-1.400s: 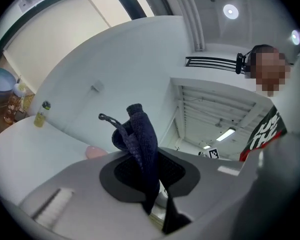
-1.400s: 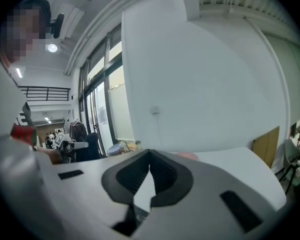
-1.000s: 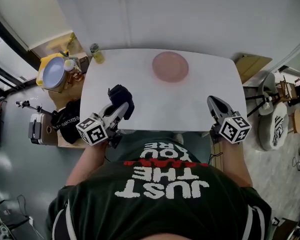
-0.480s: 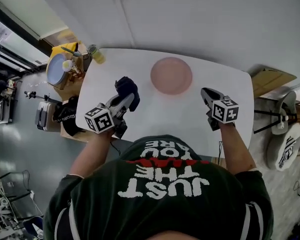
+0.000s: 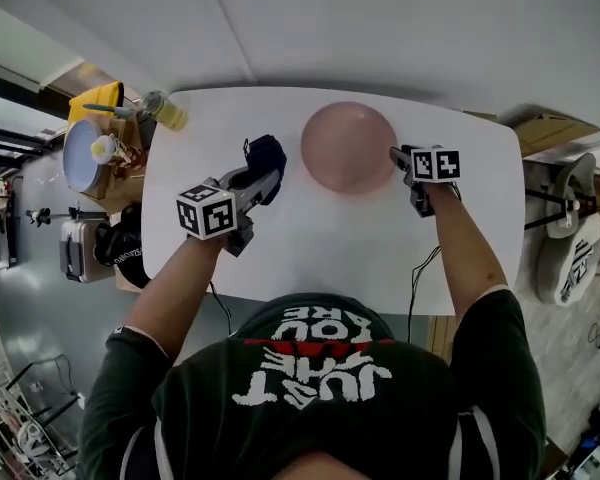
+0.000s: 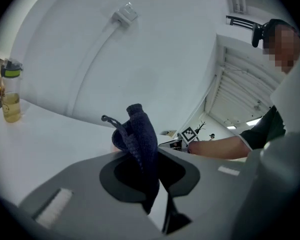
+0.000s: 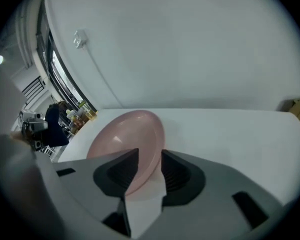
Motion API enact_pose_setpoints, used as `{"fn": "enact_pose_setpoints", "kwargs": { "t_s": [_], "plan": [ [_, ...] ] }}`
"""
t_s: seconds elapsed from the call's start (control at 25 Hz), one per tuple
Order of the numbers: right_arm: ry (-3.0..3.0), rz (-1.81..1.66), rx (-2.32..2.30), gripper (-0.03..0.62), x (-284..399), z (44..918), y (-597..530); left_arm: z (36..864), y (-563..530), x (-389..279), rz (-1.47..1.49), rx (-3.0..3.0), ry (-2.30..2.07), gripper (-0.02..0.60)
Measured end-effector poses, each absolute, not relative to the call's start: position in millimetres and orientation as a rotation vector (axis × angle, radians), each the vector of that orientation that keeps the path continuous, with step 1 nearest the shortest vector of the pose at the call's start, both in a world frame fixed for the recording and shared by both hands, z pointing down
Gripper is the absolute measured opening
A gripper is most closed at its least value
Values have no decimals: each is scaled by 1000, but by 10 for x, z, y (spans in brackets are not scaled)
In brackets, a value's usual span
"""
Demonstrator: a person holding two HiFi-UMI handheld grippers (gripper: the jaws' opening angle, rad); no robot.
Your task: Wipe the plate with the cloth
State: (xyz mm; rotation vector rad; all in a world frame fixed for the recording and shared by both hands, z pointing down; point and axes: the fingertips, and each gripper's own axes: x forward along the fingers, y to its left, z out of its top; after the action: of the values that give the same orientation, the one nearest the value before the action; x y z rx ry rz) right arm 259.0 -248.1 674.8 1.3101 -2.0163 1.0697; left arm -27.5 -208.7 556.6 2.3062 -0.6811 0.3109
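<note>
A pink plate (image 5: 348, 146) lies at the far middle of the white table (image 5: 310, 248). My left gripper (image 5: 263, 173) hovers just left of the plate, shut on a bunched dark blue cloth (image 5: 267, 154). In the left gripper view the cloth (image 6: 140, 134) stands up out of the closed jaws of the left gripper (image 6: 147, 166). My right gripper (image 5: 398, 158) is at the plate's right rim. Its jaws are opening, and the plate's edge (image 7: 125, 136) lies in the gap between them in the right gripper view, with the pads of the right gripper (image 7: 150, 156) not pressing on it.
A bottle of yellow liquid (image 5: 165, 111) stands at the table's far left corner, also seen as the bottle (image 6: 11, 91). Left of the table is a stand with a yellow-rimmed bowl (image 5: 85, 148). A cardboard box (image 5: 545, 128) sits past the right edge.
Both grippers have moved away from the table's near edge toward the plate. The left one carried the cloth to the plate's left side; the right one reached its right rim and opened.
</note>
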Motion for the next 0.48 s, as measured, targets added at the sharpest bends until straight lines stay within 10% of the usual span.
{"fn": "enact_pose_setpoints", "kwargs": {
  "t_s": [0.48],
  "plan": [
    [-1793, 1248, 1508, 14, 2659, 7042, -2594, 6294, -2424, 736, 618, 2159, -560, 66]
  ]
}}
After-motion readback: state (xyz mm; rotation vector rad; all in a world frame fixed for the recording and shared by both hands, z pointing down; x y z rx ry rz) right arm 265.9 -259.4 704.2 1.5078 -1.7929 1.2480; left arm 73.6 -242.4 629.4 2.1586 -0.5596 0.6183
